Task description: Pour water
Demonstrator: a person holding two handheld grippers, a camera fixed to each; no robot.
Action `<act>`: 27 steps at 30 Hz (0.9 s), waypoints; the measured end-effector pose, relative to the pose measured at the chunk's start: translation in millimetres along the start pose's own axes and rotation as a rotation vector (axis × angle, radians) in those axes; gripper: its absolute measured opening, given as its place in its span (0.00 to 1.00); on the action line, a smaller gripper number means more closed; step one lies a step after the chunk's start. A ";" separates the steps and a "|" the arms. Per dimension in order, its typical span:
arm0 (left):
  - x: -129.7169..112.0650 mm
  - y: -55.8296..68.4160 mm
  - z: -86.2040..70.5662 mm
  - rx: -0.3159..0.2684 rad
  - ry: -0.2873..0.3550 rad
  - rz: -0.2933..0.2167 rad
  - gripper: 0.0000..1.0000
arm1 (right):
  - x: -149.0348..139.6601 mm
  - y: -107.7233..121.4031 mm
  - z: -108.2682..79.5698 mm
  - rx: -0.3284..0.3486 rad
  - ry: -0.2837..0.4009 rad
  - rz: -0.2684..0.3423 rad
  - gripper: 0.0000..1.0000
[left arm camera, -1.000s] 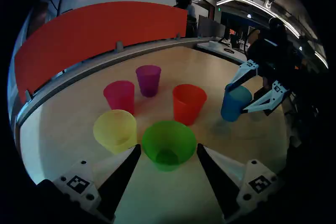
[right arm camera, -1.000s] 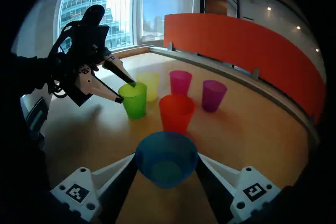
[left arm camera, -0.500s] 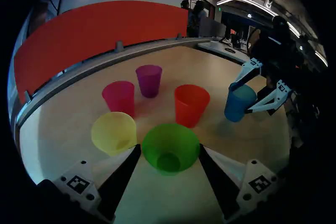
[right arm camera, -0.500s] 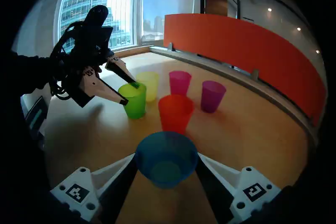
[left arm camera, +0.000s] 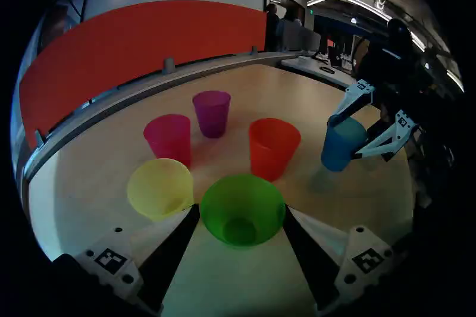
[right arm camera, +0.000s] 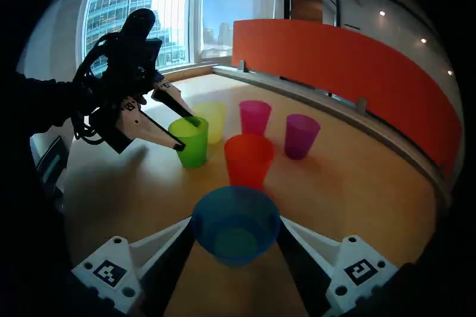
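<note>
My left claw (left arm camera: 240, 210) is closed on the green cup (left arm camera: 243, 205), one finger pressed to each side just under the rim. The cup stands upright, mouth up, long axis vertical. My right claw (right arm camera: 235, 222) clamps the blue cup (right arm camera: 235, 232) the same way. In the left gripper view that cup hangs just clear of the table (right arm camera: 363, 192), nearly upright, with its shadow beneath. Beyond stand the orange cup (left arm camera: 273, 147), yellow cup (left arm camera: 159, 187), pink cup (left arm camera: 168, 137) and purple cup (left arm camera: 212, 112), all mouth up on pale wood. Farther back runs an orange partition (left arm camera: 137, 43), then tall windows (right arm camera: 137, 8).
</note>
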State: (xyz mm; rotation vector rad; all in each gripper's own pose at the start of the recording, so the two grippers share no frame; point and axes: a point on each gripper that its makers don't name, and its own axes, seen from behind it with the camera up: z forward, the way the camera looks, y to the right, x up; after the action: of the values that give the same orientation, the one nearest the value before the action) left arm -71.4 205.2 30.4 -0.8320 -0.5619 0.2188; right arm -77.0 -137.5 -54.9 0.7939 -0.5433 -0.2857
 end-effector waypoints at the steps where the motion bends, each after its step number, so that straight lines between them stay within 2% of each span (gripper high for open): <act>1: 0.2 0.0 0.1 0.001 0.001 -0.002 0.99 | 0.0 0.0 -0.1 0.000 0.000 0.000 0.92; 7: 3.4 -0.4 -0.9 0.002 0.012 -0.012 0.90 | 0.5 -0.2 -0.2 0.001 0.001 -0.001 0.92; 18: 8.7 2.8 -6.2 0.001 0.029 0.007 0.89 | 4.5 -0.3 -2.0 0.000 0.006 -0.007 0.92; 27: 17.9 4.4 -18.0 0.005 0.054 -0.006 0.89 | 10.7 -1.3 -5.1 -0.002 0.017 -0.016 0.92</act>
State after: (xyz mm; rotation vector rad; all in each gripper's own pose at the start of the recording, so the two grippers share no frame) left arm -46.4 203.8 24.3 -0.8286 -0.5128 0.1917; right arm -65.4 -140.0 -55.0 0.7984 -0.5207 -0.2942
